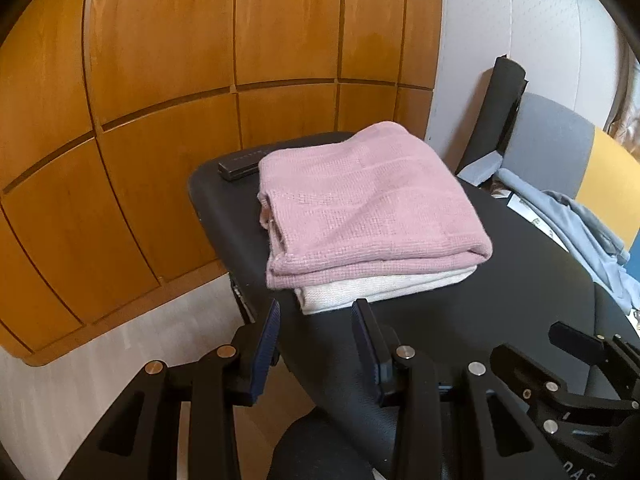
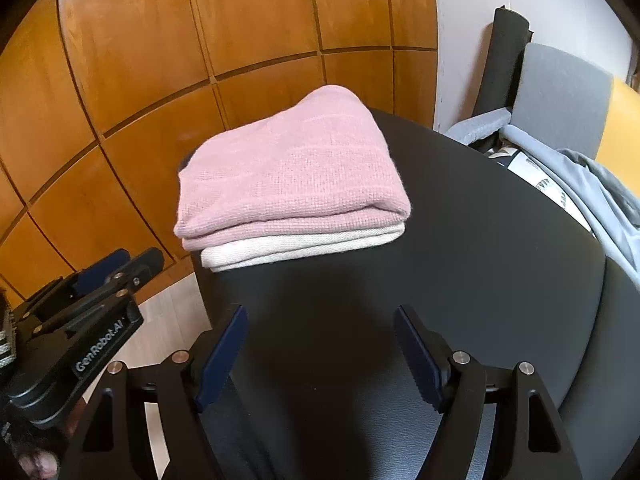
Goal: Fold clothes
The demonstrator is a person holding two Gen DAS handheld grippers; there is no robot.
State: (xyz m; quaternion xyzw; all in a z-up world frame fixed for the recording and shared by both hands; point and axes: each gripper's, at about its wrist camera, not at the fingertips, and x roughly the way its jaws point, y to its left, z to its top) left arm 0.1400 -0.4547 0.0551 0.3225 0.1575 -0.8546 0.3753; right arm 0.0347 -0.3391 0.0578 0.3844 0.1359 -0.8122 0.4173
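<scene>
A folded pink cloth (image 1: 360,204) (image 2: 292,176) lies on top of a folded white cloth (image 1: 376,288) (image 2: 296,248) at the far left of a black table (image 1: 520,272) (image 2: 480,240). My left gripper (image 1: 316,312) hovers just short of the stack, open, with nothing between its fingers. My right gripper (image 2: 320,316) is over the bare tabletop in front of the stack, open wide and holding nothing. The left gripper also shows at the left edge of the right wrist view, and the right gripper at the lower right of the left wrist view.
A small black flat object (image 1: 240,166) lies behind the stack. Blue-grey clothing (image 1: 580,232) (image 2: 592,192) is heaped at the table's right side by a grey and yellow chair (image 2: 560,100). Wooden panels (image 1: 160,80) stand close behind; the table edge drops off on the left.
</scene>
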